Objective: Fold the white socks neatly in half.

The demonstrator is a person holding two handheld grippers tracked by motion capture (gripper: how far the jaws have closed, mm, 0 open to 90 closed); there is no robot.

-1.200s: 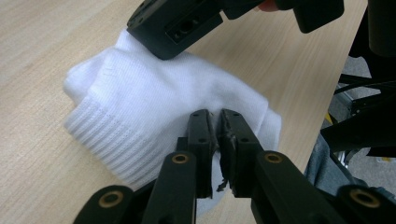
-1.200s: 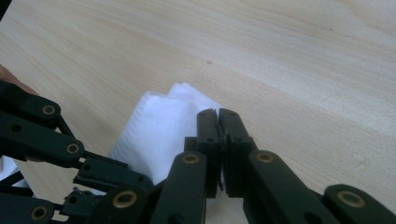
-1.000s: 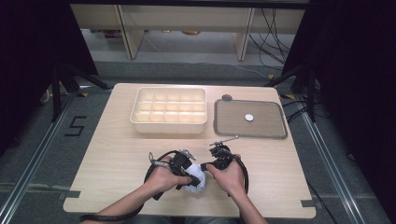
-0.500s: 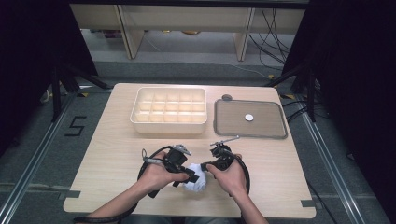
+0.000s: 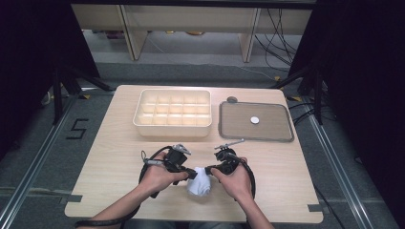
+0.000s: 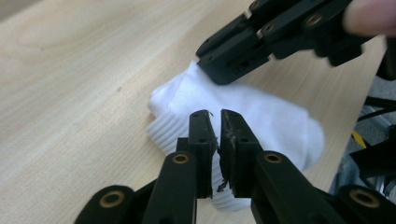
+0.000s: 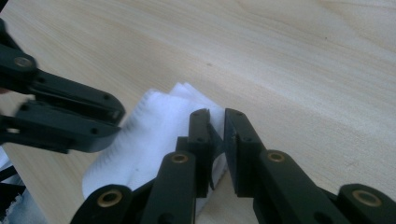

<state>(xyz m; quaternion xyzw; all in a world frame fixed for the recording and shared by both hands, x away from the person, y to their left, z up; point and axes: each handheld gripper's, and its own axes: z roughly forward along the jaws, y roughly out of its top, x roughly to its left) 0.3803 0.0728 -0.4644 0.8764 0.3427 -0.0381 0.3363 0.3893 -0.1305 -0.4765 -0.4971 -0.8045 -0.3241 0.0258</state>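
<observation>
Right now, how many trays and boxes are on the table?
2: a cream divided box at the far middle, and a grey flat tray right beside it, holding one small white disc.

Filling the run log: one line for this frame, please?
left gripper: shut on white sock | right gripper: shut on white sock | sock: near table edge | divided box, tray: untouched

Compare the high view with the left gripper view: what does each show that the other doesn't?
High view alone: the compartment box, the grey tray with a small white disc, and both hands. Left gripper view alone: the ribbed cuff of the white sock and the left gripper pinched on it. Shared: sock, wooden table, right gripper at the sock.
</observation>
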